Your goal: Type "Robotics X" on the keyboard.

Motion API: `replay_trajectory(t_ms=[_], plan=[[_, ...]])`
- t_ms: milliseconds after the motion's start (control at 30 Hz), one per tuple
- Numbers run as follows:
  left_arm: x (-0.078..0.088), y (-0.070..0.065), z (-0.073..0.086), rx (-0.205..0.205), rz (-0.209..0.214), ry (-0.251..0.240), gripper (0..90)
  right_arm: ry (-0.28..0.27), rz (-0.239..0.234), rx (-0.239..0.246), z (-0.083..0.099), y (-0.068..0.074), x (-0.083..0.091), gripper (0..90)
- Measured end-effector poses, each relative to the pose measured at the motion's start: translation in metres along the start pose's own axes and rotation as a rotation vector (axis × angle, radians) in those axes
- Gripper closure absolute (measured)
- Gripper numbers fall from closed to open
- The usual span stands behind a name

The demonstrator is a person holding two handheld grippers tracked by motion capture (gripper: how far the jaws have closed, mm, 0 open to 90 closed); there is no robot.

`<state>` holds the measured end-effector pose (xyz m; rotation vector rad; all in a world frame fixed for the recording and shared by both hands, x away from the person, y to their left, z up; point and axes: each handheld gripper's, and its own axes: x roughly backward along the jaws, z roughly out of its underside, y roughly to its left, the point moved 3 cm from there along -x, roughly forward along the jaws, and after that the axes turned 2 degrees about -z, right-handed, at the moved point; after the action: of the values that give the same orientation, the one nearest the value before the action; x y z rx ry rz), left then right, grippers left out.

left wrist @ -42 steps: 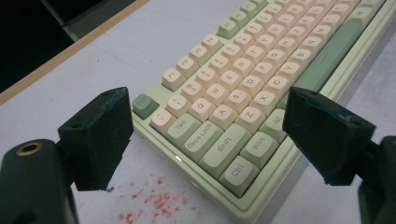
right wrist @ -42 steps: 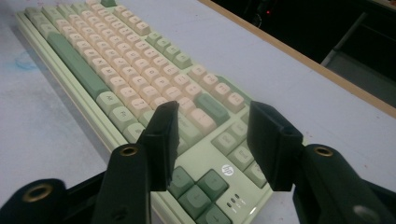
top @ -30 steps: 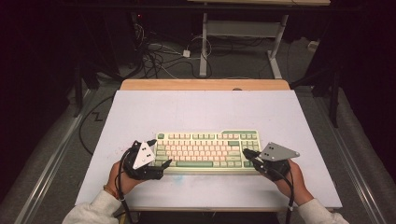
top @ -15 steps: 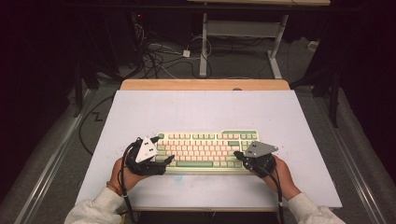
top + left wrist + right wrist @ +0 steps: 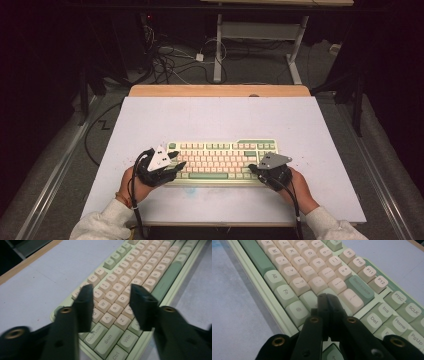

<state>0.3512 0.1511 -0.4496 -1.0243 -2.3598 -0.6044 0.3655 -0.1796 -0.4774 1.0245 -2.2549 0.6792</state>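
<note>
A pale green keyboard (image 5: 222, 159) with cream keys lies across the near middle of the white table (image 5: 220, 120). My left gripper (image 5: 177, 160) hovers over the keyboard's left end. In the left gripper view, this gripper (image 5: 111, 290) has its jaws apart above the letter keys of the keyboard (image 5: 140, 262). The jaws have just been closing, and nothing is gripped between them. My right gripper (image 5: 252, 168) is at the keyboard's right end. In the right gripper view, the right gripper (image 5: 327, 297) has its jaws pressed together just over the keys of the keyboard (image 5: 307, 270) near Backspace.
The table's wooden far edge (image 5: 220, 91) borders a dark floor with tangled cables (image 5: 170, 55) and a metal desk frame (image 5: 260, 35). Bare table surface stretches beyond the keyboard and to both sides.
The right hand has slid left and down onto the keyboard's right end. The left gripper has stayed in place while its jaws drew closer together.
</note>
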Motion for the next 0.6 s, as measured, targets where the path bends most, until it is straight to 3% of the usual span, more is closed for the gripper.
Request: replay_trajectory(t_ms=[67, 100, 200, 300, 600], plan=[[-0.001, 0.000, -0.001, -0.003, 0.009, 0.002, 69.3, 0.001, 0.003, 0.000, 0.000, 0.001, 0.000, 90.0], [-0.001, 0.000, -0.002, 0.001, 0.020, 0.004, 78.3, -0.001, 0.005, 0.008, 0.000, 0.001, 0.000, 90.0], [-0.005, 0.000, -0.006, -0.006, 0.025, 0.028, 87.3, -0.003, 0.008, 0.011, 0.000, 0.001, 0.000, 90.0], [-0.015, 0.001, -0.013, -0.011, 0.029, 0.062, 87.8, -0.004, 0.008, 0.006, 0.001, 0.001, 0.000, 90.0], [-0.037, -0.004, -0.029, -0.042, 0.059, 0.099, 87.7, -0.008, 0.013, 0.010, 0.001, 0.002, 0.000, 90.0]])
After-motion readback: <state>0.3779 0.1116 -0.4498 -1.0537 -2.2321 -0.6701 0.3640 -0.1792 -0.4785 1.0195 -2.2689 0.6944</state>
